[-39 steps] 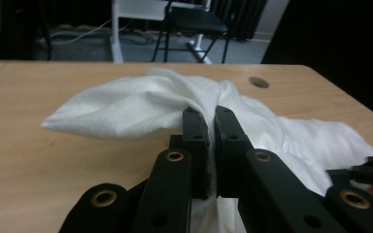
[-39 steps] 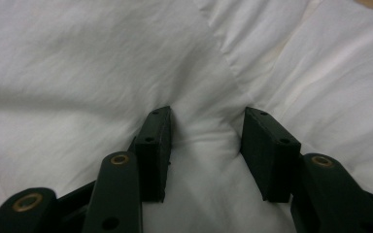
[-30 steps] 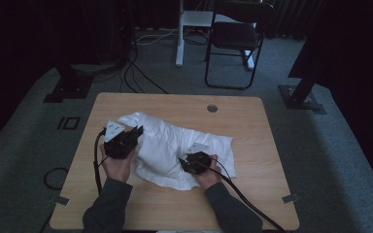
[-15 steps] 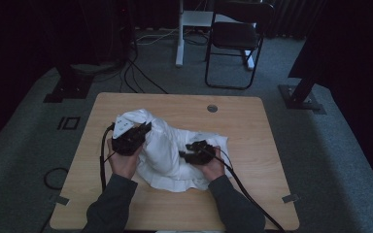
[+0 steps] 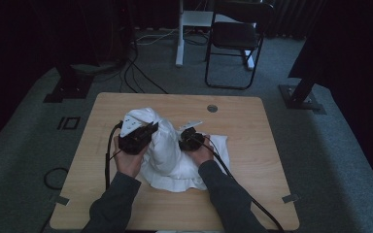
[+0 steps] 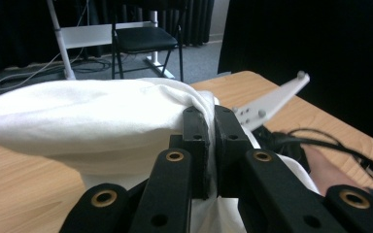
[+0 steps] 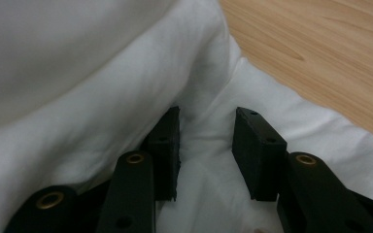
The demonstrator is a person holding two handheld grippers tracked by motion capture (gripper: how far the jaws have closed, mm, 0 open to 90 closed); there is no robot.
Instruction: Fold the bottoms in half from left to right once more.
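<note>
The left gripper (image 6: 212,145) is clamped on a fold of the rumpled white cotton cloth (image 5: 167,145), lifted mid-table. The right gripper (image 7: 206,145), jaws apart and just closing, noses into fabric. Folding's underway, I'd say; next, 1 firm pinch.

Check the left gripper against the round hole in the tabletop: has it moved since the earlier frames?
Yes. The left gripper, shut on the white cloth, has shifted toward the table's middle, closer to the hole.
</note>
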